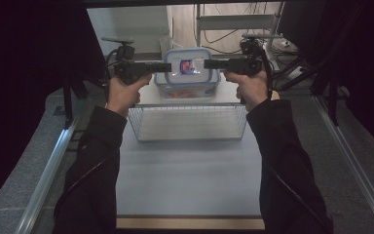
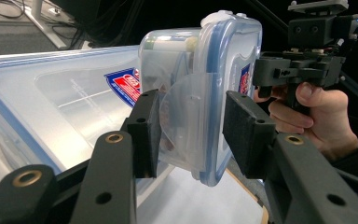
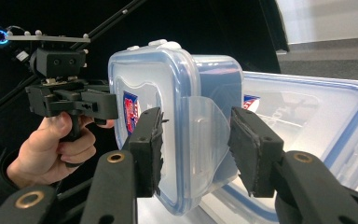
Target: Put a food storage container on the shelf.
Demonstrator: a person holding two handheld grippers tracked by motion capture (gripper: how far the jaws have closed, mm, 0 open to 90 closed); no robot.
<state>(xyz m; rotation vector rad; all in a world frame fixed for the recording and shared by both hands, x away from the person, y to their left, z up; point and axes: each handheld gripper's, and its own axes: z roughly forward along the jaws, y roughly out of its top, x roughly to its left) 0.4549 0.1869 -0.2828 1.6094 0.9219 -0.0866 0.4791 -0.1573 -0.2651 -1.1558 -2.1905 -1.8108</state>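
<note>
A small clear lidded box [image 1: 187, 66] with a blue seal and a red-and-blue label hangs on edge between both grippers, lid toward the person. My left gripper [image 1: 168, 67] is shut on its left side, the pads clamping body and lid around the clip flap [image 2: 189, 121]. My right gripper [image 1: 207, 63] is shut on the opposite side in the same way [image 3: 196, 140]. Just beneath and behind it lies a larger lidded box [image 1: 187, 90] of the same kind, seen in the left gripper view [image 2: 65, 102] and the right gripper view [image 3: 307, 116].
A wire basket [image 1: 187, 122] stands on the white table in front of the large box, below the hands. Dark stands and cables flank the table at the back. The near half of the white table top [image 1: 190, 180] is bare.
</note>
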